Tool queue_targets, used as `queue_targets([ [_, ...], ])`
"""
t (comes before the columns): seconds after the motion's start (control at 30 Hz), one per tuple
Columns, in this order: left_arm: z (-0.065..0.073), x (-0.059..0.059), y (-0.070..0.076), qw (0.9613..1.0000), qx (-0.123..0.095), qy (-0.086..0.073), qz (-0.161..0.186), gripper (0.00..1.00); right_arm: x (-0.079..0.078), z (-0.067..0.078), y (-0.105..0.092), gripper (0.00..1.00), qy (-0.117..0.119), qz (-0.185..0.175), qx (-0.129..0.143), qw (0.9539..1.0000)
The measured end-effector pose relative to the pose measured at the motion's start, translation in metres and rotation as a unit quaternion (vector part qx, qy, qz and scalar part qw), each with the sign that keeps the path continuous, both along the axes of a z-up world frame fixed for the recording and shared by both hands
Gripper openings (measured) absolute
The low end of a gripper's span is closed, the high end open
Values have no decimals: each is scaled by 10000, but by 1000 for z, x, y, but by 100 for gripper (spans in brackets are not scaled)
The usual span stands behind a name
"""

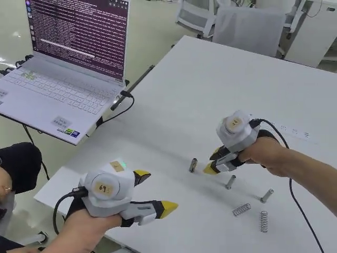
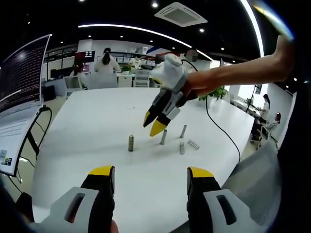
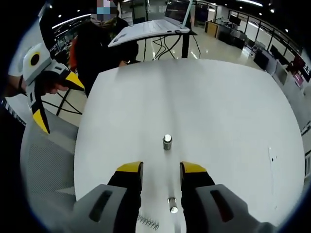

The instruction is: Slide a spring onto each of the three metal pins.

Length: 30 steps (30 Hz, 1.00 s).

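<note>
Head view: the yellow-tipped left gripper (image 1: 157,191), jaws wide apart, hovers over the white table's (image 1: 210,95) near edge; the right gripper (image 1: 212,162), jaws slightly parted and empty, hangs beside three upright metal pins (image 1: 230,182), with two loose steel coil springs (image 1: 241,209) lying nearby.

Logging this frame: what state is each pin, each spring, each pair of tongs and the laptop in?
left tongs: open, empty
right tongs: open, empty
leftmost pin: upright, a spring seemingly already on it
middle pin: upright, bare
rightmost pin: upright, bare
first loose spring: lying flat, off the pins
second loose spring: off the pins, seemingly standing on end
laptop: open, screen lit
</note>
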<state>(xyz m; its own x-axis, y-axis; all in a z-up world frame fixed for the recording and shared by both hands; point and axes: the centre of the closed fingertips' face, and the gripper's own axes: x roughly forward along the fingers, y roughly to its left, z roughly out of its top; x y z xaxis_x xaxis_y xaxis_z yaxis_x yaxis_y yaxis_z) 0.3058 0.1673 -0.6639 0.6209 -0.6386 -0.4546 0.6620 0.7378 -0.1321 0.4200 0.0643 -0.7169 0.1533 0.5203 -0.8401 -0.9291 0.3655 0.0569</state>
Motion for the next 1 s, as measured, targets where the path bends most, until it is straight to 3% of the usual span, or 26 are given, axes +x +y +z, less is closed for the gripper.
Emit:
queue_targets([
  [0.1,2,1,-1,10000,3,-13,-7,56,-2,8,-7,30,-69,-195,163,9997],
  [0.2,4,4,-4,10000,9,-50,-54,56,-8,15,-12,33,40,-441,451,9980],
  [0.47,10,9,-10,9998,29,-113,-167,56,-12,27,-35,36,-199,-838,646,9942],
  [0.8,14,15,-13,9994,72,-180,-278,56,-21,44,-72,41,-498,-1411,1003,9836],
  [1.0,14,17,-15,9993,111,-175,-320,56,-29,43,-91,45,-574,-1763,1059,9769],
])
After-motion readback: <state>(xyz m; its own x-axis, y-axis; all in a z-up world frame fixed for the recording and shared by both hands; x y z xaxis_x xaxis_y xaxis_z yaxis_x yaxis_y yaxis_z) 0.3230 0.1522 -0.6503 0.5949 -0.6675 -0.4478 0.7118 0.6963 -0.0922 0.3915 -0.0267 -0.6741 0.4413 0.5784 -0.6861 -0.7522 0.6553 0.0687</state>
